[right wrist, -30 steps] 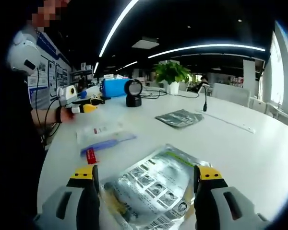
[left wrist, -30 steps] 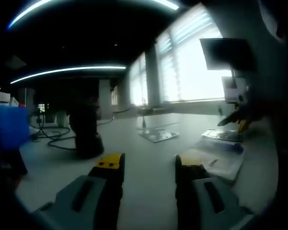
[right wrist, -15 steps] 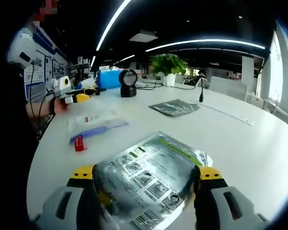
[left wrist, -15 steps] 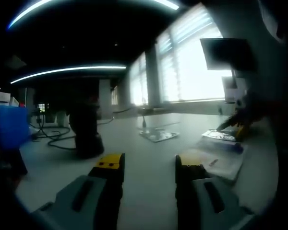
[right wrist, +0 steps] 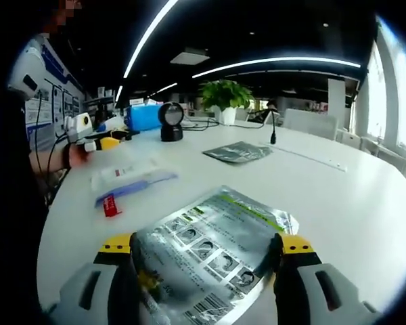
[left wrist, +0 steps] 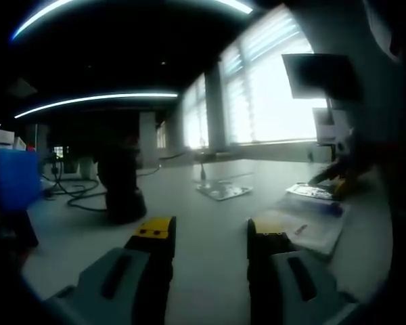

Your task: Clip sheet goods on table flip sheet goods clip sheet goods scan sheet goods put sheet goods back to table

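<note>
A silver foil pouch (right wrist: 210, 254) printed with small pictures lies on the white table (right wrist: 338, 203). Its near end sits between the jaws of my right gripper (right wrist: 206, 261), and its edges touch both yellow-tipped jaws, which stand wide apart. From the left gripper view the same pouch (left wrist: 312, 191) is far right, with the right gripper (left wrist: 338, 181) at it. My left gripper (left wrist: 210, 233) hovers low over bare table, open, nothing between its jaws. In the right gripper view a hand holds the left gripper (right wrist: 98, 141) at the far left.
A dark scanner (right wrist: 170, 122) (left wrist: 122, 189) stands at the back beside a blue box (right wrist: 145, 116) and a plant (right wrist: 223, 101). A second silver pouch (right wrist: 238, 152) (left wrist: 223, 191) and a clear packet with a blue item (right wrist: 132, 181) (left wrist: 314, 227) lie on the table.
The right gripper has pushed forward, so the foil pouch now reaches in between its jaws and touches them. The left gripper view is unchanged.
</note>
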Motion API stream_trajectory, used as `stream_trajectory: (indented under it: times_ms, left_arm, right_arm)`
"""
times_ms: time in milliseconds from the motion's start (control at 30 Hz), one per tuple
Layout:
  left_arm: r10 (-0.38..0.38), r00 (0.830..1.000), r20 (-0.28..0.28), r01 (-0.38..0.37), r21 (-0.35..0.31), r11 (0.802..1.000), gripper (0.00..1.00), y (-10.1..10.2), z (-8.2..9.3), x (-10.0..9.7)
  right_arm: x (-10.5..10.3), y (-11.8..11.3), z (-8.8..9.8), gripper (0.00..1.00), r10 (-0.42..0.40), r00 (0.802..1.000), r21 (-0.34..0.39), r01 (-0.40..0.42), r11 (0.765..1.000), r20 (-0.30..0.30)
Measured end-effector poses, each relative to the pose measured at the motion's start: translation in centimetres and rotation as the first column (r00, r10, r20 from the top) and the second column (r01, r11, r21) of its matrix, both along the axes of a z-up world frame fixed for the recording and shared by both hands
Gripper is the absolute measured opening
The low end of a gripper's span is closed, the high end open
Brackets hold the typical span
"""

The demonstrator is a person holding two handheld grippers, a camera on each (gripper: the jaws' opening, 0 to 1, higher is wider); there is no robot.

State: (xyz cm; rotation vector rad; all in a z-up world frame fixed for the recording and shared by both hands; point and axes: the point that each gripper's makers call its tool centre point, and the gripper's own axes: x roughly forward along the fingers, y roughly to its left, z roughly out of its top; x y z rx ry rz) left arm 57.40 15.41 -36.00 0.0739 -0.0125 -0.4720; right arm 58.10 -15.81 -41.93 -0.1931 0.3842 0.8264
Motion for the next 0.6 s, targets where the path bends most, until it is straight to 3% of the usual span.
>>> stream_trajectory:
  times_ms: [233, 600]
  left_arm:
    - [-0.002, 1.0, -0.002, 0.002, 0.001, 1.0, 0.34, 0.0, 0.0, 0.0]
    - [-0.003, 1.0, -0.001, 0.003, 0.0, 1.0, 0.34, -0.1, 0.0, 0.0]
  right_arm:
    - [-1.4, 0.3, 0.1, 0.76, -0.028, 1.0, -0.015, 0.028, 0.999, -0.006]
    - [-1.2, 0.4, 0.5, 0.76, -0.023, 1.0, -0.053, 0.023, 0.998, 0.002]
